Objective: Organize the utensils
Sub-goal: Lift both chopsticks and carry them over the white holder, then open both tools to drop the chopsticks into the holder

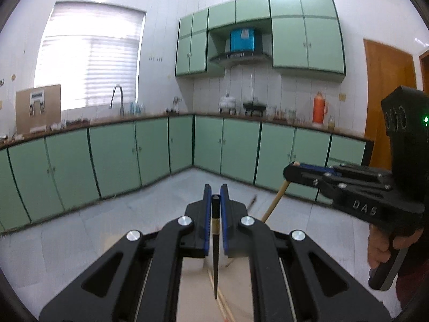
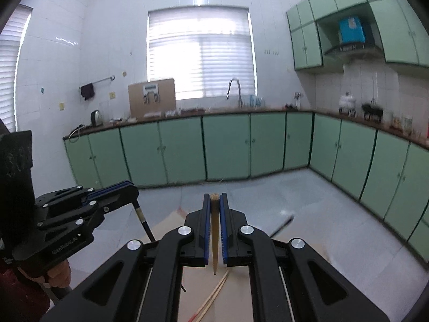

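My left gripper point(image 1: 215, 191) is shut on a black chopstick point(image 1: 215, 244) that hangs down between its blue pads. It also shows in the right wrist view point(image 2: 131, 187), at the left, with the black chopstick point(image 2: 143, 221) below it. My right gripper point(image 2: 214, 198) is shut on a light wooden chopstick point(image 2: 214, 236) that points down. It also shows in the left wrist view point(image 1: 292, 169), at the right, with the wooden chopstick point(image 1: 276, 201) slanting down. Both are held up high. Several loose wooden chopsticks point(image 2: 211, 297) lie on a tan table point(image 2: 236, 289) below.
Green base cabinets point(image 1: 150, 153) line the far walls under a counter with a sink tap point(image 1: 118, 99), a cardboard box point(image 1: 37, 107) and an orange flask point(image 1: 319, 107). A dark stick point(image 2: 281, 225) lies on the grey floor point(image 2: 268, 196). A wooden door point(image 1: 386, 86) stands at the right.
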A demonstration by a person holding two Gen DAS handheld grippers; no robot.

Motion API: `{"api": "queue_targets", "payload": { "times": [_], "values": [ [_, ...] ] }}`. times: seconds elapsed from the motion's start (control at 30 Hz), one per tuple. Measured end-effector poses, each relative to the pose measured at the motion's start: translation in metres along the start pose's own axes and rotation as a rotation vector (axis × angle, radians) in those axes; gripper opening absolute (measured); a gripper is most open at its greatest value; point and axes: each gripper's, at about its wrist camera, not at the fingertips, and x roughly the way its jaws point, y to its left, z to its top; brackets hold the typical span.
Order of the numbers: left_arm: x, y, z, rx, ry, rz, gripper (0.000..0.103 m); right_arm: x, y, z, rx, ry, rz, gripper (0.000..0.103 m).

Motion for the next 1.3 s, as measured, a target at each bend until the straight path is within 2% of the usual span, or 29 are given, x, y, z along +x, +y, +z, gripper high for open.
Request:
{"api": "queue_targets", "payload": {
  "times": [0.2, 0.4, 0.6, 0.8, 0.93, 1.0, 1.07, 1.1, 1.17, 1.3],
  "values": [
    [0.037, -0.002, 0.044, 0.010, -0.075, 0.036, 0.006, 0.027, -0.021, 0.033, -0.001, -0.016, -0.043, 0.007],
    [0.092, 0.005, 0.058, -0.008, -0.090, 0.074, 0.006, 0.068, -0.044, 0.027, 0.018, 0.030, -0.083, 0.007],
    [0.146, 0.013, 0.035, -0.011, -0.008, 0.119, 0.006, 0.106, -0.063, 0.004, 0.049, 0.090, -0.093, 0.007],
    [0.178, 0.028, 0.003, -0.002, 0.096, 0.129, 0.006, 0.129, -0.066, -0.019, 0.052, 0.150, -0.083, 0.007],
    [0.186, 0.036, -0.013, 0.010, 0.148, 0.132, 0.008, 0.135, -0.066, -0.036, 0.043, 0.196, -0.074, 0.007],
    [0.183, 0.039, -0.019, 0.014, 0.157, 0.129, 0.014, 0.137, -0.065, -0.040, 0.037, 0.207, -0.075, 0.007],
    [0.176, 0.041, -0.023, 0.018, 0.153, 0.133, 0.033, 0.133, -0.066, -0.042, 0.041, 0.203, -0.080, 0.008],
    [0.172, 0.043, -0.023, 0.018, 0.147, 0.134, 0.035, 0.130, -0.066, -0.041, 0.044, 0.198, -0.081, 0.009],
    [0.160, 0.045, -0.023, 0.018, 0.128, 0.135, 0.041, 0.120, -0.067, -0.040, 0.052, 0.171, -0.088, 0.016],
    [0.128, 0.047, -0.023, 0.009, 0.067, 0.153, 0.054, 0.093, -0.070, -0.037, 0.068, 0.106, -0.108, 0.039]
  ]
}}
